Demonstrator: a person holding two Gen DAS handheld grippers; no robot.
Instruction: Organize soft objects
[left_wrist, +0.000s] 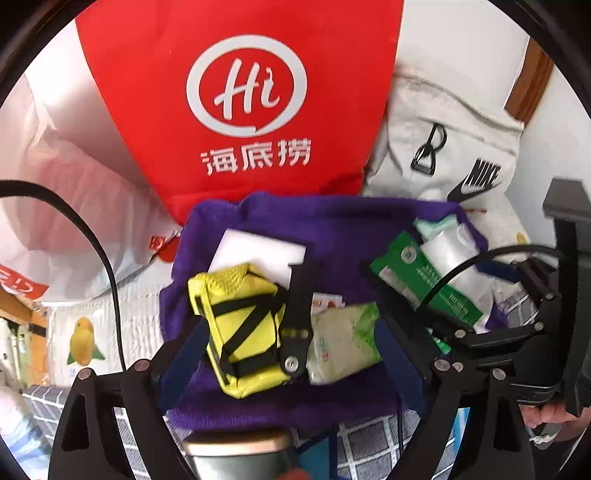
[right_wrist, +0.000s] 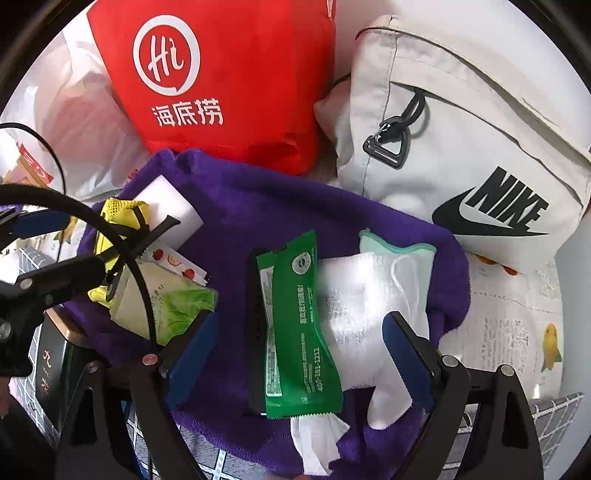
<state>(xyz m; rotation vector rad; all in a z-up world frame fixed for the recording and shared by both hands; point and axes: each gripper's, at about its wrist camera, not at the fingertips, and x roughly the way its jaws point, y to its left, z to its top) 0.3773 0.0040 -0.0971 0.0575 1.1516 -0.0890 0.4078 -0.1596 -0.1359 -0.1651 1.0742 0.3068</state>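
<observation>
A: Status of the tongs?

B: Both released, jaws spread wide, nothing pinched. Left gripper (left_wrist: 291, 332) hangs over the purple towel (left_wrist: 332, 229); between its blue pads sit the yellow pouch (left_wrist: 240, 325) with black straps and a pale green-printed packet (left_wrist: 343, 343). No pad contact on either that I can see.

A: Right side?

B: Right gripper (right_wrist: 295, 354) same story. Green wet-wipe packet (right_wrist: 291, 328) lies between its fingers, with a black strip under the packet's 9 o'clock edge. A white tissue (right_wrist: 317, 439) sticks out at its 6 o'clock end. A white face mask (right_wrist: 369, 295) touches the packet at 3 o'clock, overlapping a mint-edged cloth (right_wrist: 399, 251) at 1 o'clock.

A: Where's the rest of the soft stuff?

B: All on the towel. In the right view, at 9 to 10 o'clock of the green packet: the pale packet, a small fruit-print sachet (right_wrist: 177, 264), then the yellow pouch, then a white sponge block (right_wrist: 166, 210) at the far corner. The left gripper's linkage crosses over that group.

A: Behind the towel?

B: Red Haidilao bag (right_wrist: 229, 74) at 12 o'clock, touching the towel's far edge. Grey-white Nike backpack (right_wrist: 461, 155) at 1 to 2 o'clock, its lower edge at the towel. A white plastic bag (right_wrist: 81, 110) at 10 o'clock. Fruit-print sheet (right_wrist: 517, 332) under it all, at 3 o'clock.
</observation>
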